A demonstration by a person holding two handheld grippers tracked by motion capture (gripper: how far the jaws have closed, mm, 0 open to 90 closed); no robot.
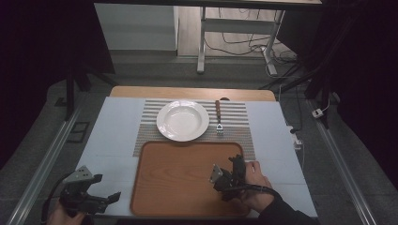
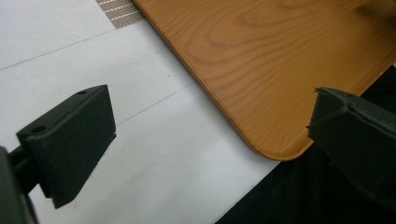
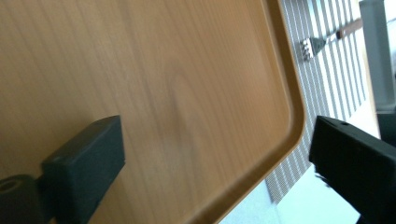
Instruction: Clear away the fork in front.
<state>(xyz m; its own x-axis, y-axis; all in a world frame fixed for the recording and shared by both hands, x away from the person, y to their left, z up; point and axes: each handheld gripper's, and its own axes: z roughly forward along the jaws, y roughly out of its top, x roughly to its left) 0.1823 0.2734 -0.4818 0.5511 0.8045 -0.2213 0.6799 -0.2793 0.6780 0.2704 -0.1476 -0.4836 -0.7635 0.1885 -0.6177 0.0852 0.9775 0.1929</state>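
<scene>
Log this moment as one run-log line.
right claw: open, over wooden tray | left claw: open, beside tray | fork, plate: on striped mat, untouched

The left tool (image 1: 101, 199) has its hand cut off by the bottom edge of the high view. In the right gripper view the tray (image 3: 187, 93) is blurred, the fork (image 3: 327, 39) tiny at upper right, its handle cropped

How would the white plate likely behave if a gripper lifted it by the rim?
The white plate looks glazed and glossy, so probably rigid but slippery against the pads. Its shallow, wide shape suggests it would tilt if lifted by one edge. It looks ceramic, so likely breakable if dropped.
</scene>
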